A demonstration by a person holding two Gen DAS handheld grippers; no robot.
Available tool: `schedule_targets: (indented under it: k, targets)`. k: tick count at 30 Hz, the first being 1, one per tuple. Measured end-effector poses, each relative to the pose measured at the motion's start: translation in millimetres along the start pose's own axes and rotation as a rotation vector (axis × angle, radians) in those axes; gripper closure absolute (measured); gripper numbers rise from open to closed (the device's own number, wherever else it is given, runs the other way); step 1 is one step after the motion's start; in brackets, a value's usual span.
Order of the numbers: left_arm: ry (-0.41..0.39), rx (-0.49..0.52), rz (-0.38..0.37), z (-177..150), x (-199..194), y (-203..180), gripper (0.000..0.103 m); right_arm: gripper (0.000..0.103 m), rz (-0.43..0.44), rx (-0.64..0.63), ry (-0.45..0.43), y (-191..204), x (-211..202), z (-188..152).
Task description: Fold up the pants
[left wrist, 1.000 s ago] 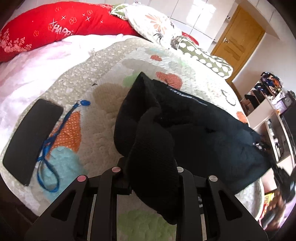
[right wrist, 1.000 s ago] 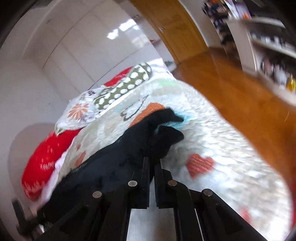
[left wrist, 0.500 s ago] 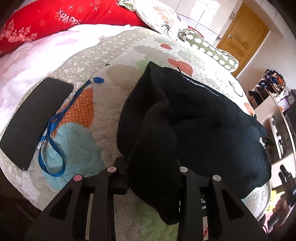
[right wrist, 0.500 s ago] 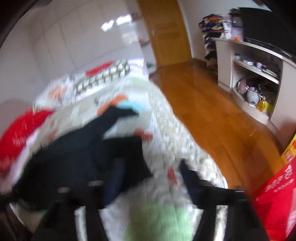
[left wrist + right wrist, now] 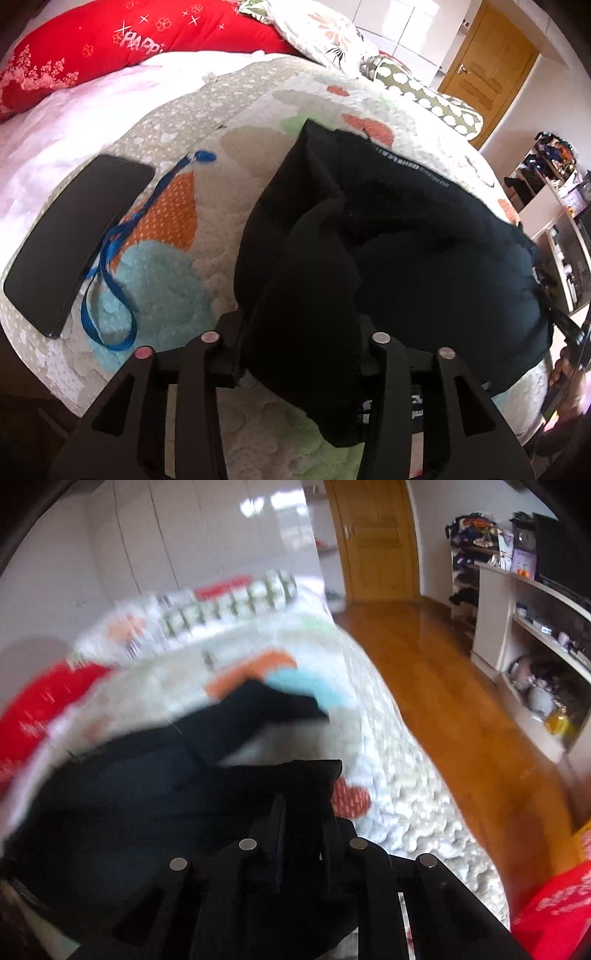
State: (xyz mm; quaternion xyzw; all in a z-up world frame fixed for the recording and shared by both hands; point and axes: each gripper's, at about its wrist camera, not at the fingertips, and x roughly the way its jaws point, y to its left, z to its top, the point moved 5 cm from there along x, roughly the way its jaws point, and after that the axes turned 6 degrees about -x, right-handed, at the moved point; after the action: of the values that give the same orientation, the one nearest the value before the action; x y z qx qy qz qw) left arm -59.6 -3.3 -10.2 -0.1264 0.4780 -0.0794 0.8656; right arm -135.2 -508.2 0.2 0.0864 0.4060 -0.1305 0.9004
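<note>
Item 1, writing: I read "HAPPY"-style white lettering, partly legible as "HAPPI", on the red pillow (image 5: 122, 44) at the head of the bed; a line of small print on the pants' waistband is too fine to read.

Item 2, pants (image 5: 424, 251): black, bunched on the patterned quilt (image 5: 177, 258) of the bed, one leg reaching toward a blue patch.

Item 3, left hand-held gripper (image 5: 301, 332): clenched on a thick fold of the pants, fabric draped over and between its fingers, held low over the quilt's near edge.

Item 4, right hand-held gripper (image 5: 301, 812): its fingers stand close together with black cloth bunched at them; I take it as grasping the pants, though the view is blurred.

Item 5, sundries: black phone (image 5: 74, 236) flat on the quilt, blue lanyard (image 5: 110, 266) looped beside it, touching its edge; wooden door (image 5: 373, 542); shelves (image 5: 535, 627) holding small clutter.
</note>
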Motion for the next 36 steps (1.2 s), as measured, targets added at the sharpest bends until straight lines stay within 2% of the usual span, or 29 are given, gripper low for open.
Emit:
schedule_targets:
  k: [1,3,4,7,11,13,18,20,23,25,28,29,30,31,33,36]
  targets:
    - [0.003,-0.003,-0.006,-1.3,-2.6,2.5,0.060,0.087,-0.007,0.004,0.007,-0.2,0.2,1.9]
    - [0.008,-0.011,0.006,-1.8,-11.9,8.6,0.054,0.079,-0.014,0.032,-0.002,-7.6,-10.4,7.5]
    - [0.002,-0.013,0.024,-1.1,-19.2,12.3,0.052,0.071,-0.034,0.042,-0.012,-11.8,-18.3,8.6]
    - [-0.020,-0.007,0.023,1.0,-38.5,15.4,0.052,0.068,-0.090,0.013,-0.075,-13.3,-51.4,7.5]
    - [-0.117,0.039,0.068,6.8,-65.2,4.4,0.052,0.068,0.039,-0.022,-0.099,16.7,-69.7,4.0]
    - [-0.140,0.050,0.035,8.7,-69.8,-4.3,0.052,0.068,0.091,-0.062,-0.078,37.8,-64.7,0.2]
    - [-0.060,0.079,-0.011,-1.8,-34.0,-21.3,0.052,0.068,0.204,-0.144,0.014,82.5,-32.4,-20.0]
    - [-0.013,0.088,0.015,-6.3,-10.1,-20.5,0.052,0.064,0.189,-0.179,0.072,90.5,-16.0,-28.7]
    - [0.001,0.105,0.013,-2.8,-2.6,-19.9,0.052,0.059,0.210,-0.205,0.078,94.4,-22.5,-19.1]
    - [0.015,0.119,-0.009,7.7,-9.4,-20.2,0.052,0.058,0.231,-0.203,0.050,92.4,-30.5,-3.7]
    - [-0.026,0.101,-0.049,43.0,-22.6,-19.1,0.050,0.054,0.234,-0.210,-0.028,92.6,-35.7,27.2]
    - [-0.025,0.102,-0.047,53.8,-22.0,-19.7,0.046,0.051,0.243,-0.218,-0.056,95.9,-33.9,41.9]
    - [-0.015,0.112,-0.052,65.8,-18.0,-23.1,0.030,0.047,0.263,-0.236,-0.074,101.2,-30.2,52.6]
    - [-0.019,0.128,-0.067,79.6,-11.8,-27.4,0.025,0.038,0.287,-0.261,-0.082,108.9,-23.4,62.7]
    - [-0.035,0.161,-0.049,102.0,4.2,-32.6,0.025,0.036,0.314,-0.331,-0.055,127.8,-2.7,78.6]
    - [0.007,0.202,-0.038,127.9,37.1,-37.7,0.025,0.036,0.349,-0.490,0.020,161.4,30.8,90.1]
